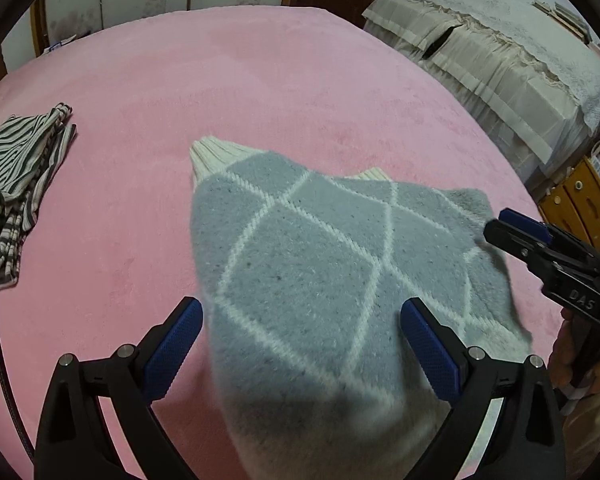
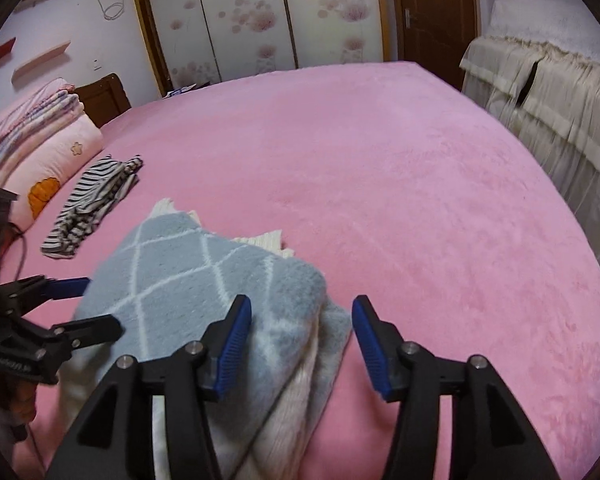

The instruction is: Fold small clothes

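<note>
A grey knit sweater (image 1: pixel 300 248) with white diamond lines and cream ribbed cuffs lies folded on the pink bed (image 1: pixel 260 80). My left gripper (image 1: pixel 302 320) stands wide open over its near edge, the cloth between the fingers but not pinched. My right gripper (image 1: pixel 504 228) reaches the sweater's right corner. In the right wrist view the sweater (image 2: pixel 188 276) has a folded, layered edge between the fingers of my right gripper (image 2: pixel 302 340), which is open, with a gap beside the right pad. My left gripper (image 2: pixel 88 306) shows at the left, open at the sweater's edge.
A crumpled black-and-white striped garment (image 2: pixel 92 204) lies at the left, beside a pink pillow (image 2: pixel 56 160) and folded blankets. Beige-covered furniture (image 2: pixel 540 92) stands along the bed's right side, near a yellow cabinet (image 1: pixel 572 200). A flowered wardrobe (image 2: pixel 260 12) is at the back.
</note>
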`<state>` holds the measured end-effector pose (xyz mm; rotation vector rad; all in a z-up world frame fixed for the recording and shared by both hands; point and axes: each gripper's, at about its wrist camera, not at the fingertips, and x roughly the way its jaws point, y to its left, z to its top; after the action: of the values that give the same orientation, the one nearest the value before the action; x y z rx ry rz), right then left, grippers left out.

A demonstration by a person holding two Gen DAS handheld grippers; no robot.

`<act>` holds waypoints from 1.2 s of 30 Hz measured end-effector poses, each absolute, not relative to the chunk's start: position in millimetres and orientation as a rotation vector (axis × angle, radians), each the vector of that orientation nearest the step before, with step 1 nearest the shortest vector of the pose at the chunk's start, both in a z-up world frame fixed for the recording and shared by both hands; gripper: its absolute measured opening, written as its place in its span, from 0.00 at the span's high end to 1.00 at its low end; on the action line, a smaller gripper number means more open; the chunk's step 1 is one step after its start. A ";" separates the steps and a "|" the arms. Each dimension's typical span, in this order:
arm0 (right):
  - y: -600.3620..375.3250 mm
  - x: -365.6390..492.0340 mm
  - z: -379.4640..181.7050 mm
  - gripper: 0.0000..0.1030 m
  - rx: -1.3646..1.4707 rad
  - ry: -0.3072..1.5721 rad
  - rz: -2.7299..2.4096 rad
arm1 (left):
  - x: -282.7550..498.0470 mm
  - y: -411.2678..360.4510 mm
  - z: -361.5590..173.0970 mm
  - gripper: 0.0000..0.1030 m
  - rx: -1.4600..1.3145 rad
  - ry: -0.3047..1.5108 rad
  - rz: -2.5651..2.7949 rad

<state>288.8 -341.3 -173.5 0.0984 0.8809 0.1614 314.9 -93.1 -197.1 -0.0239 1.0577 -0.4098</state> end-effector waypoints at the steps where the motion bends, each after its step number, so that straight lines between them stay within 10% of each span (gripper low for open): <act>1: -340.7 286.6 -168.9 0.41 0.106 0.891 0.169 | 313.4 -89.6 -193.5 0.04 -0.031 1.055 -0.419; 7: -340.6 274.6 -149.5 0.00 0.244 0.977 0.226 | 315.1 -62.4 -181.4 0.00 -0.102 1.146 -0.412; 36: -341.3 278.7 -255.4 0.00 0.446 1.306 0.417 | 324.0 -58.9 -250.6 0.00 -0.282 1.309 -0.643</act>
<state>278.7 -341.3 -255.4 0.4456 1.3060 0.4166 324.0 -58.9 -250.6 -0.2819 1.3090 -0.6430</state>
